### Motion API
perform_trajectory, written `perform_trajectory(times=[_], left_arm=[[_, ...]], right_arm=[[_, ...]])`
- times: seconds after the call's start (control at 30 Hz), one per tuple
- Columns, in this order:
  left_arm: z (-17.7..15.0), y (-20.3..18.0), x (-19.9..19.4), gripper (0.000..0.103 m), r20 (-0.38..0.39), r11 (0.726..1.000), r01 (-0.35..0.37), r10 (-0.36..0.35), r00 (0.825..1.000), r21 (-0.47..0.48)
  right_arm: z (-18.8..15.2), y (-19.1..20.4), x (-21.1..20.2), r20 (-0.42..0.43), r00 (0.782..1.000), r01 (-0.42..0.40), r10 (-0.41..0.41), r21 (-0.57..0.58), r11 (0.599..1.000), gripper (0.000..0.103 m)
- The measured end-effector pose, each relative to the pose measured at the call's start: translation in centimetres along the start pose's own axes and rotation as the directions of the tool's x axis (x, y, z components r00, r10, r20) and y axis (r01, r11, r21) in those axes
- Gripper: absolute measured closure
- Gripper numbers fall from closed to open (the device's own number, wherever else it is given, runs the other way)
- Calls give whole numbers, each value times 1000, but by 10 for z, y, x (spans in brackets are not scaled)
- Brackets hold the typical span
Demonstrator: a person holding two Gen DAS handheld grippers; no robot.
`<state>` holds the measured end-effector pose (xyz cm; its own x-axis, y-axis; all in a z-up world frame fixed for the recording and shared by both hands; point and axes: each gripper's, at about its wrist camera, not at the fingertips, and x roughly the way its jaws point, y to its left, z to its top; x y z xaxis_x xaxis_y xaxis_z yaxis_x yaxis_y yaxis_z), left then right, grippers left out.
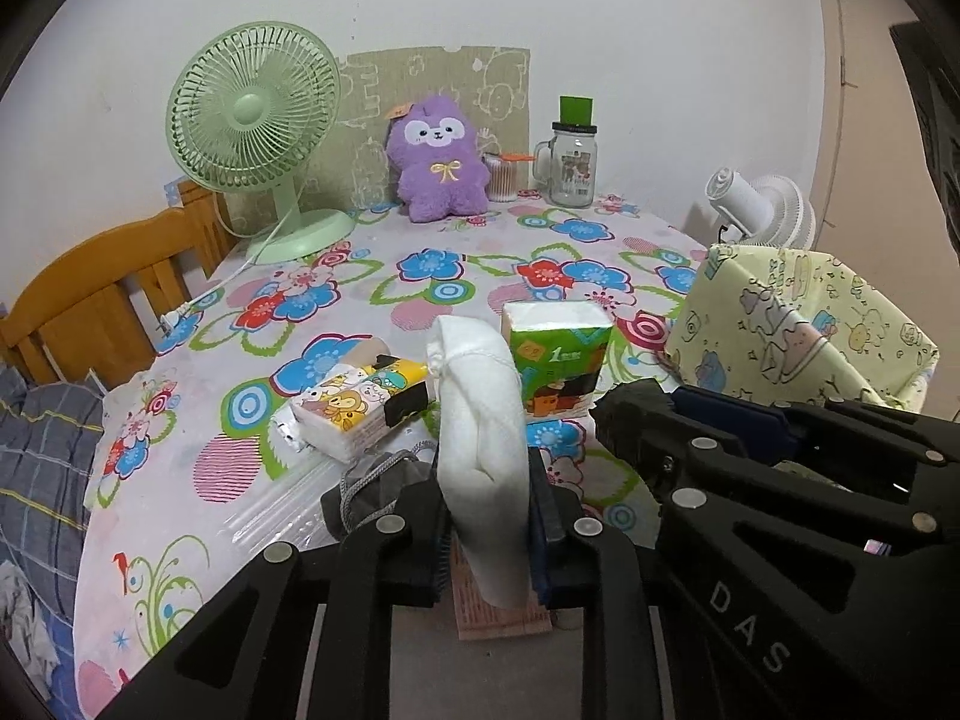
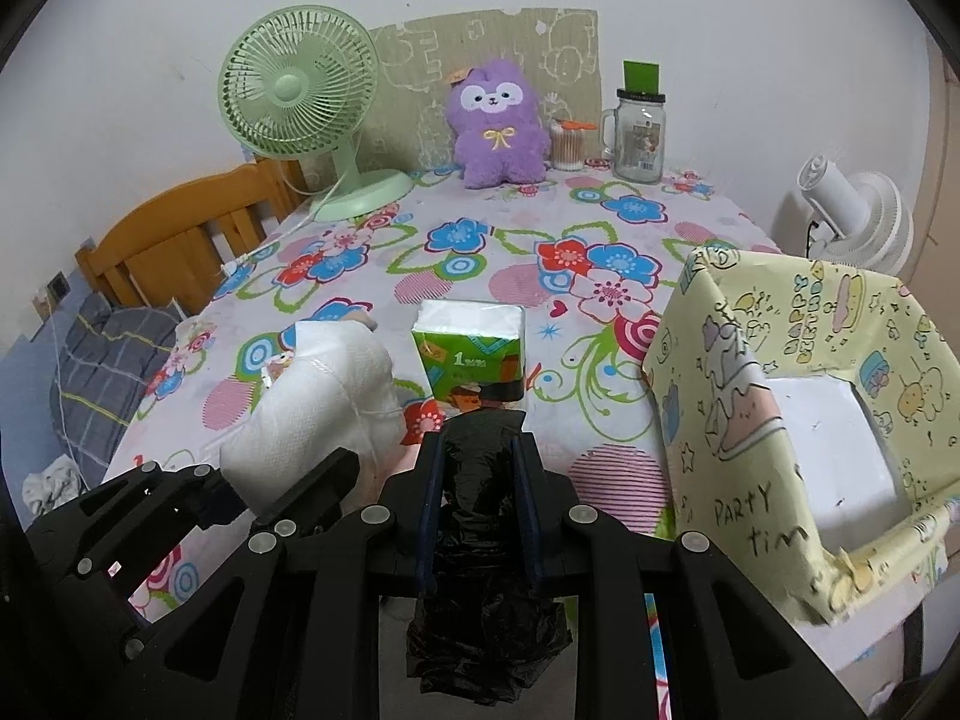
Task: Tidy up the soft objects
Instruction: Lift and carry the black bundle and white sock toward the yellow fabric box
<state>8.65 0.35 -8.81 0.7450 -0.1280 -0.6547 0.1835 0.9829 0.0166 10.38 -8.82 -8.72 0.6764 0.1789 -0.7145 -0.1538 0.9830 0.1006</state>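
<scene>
My left gripper [image 1: 487, 480] is shut on a white cloth [image 1: 480, 420] and holds it upright above the near part of the flowered table [image 1: 336, 276]; the cloth also shows in the right wrist view [image 2: 324, 402]. My right gripper [image 2: 478, 450] is shut on a black plastic bag [image 2: 480, 570], beside the left gripper. A green tissue pack [image 2: 471, 354] stands upright just ahead of both. A cartoon-print tissue pack [image 1: 354, 408] lies to its left. A yellow paper-covered box [image 2: 798, 420], open on top, stands at the right. A purple plush toy [image 2: 498, 120] sits at the back.
A green desk fan [image 2: 300, 96] stands at the back left, its cord trailing over the table. A glass jar mug [image 2: 639, 132] and a cotton-swab jar [image 2: 567, 147] stand at the back. A white fan [image 2: 858, 216] is beyond the right edge. A wooden chair [image 2: 180, 234] is left.
</scene>
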Motion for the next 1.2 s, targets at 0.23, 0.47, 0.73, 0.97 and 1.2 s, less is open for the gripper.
perform_trajectory(times=[0.23, 0.47, 0.73, 0.97, 1.2], left_arm=[[-3, -4, -17, 84, 28, 1000, -6, 5, 1000, 12], [-4, -8, -33, 84, 51, 1000, -8, 7, 999, 17], [4, -15, -51, 84, 74, 999, -14, 12, 997, 29], [16, -21, -63, 84, 94, 999, -18, 15, 995, 30], [29, -33, -68, 84, 104, 999, -8, 4, 995, 33]], right_arm=[[-4, 2, -18, 28, 1000, 8, -8, -8, 1000, 77], [-5, 3, -37, 54, 999, 11, -10, -14, 1000, 77], [2, 1, -58, 81, 997, 9, -7, -20, 1000, 77], [13, -6, -72, 99, 995, 12, -9, -25, 1000, 77], [25, -19, -83, 113, 993, 20, -16, -31, 999, 77]])
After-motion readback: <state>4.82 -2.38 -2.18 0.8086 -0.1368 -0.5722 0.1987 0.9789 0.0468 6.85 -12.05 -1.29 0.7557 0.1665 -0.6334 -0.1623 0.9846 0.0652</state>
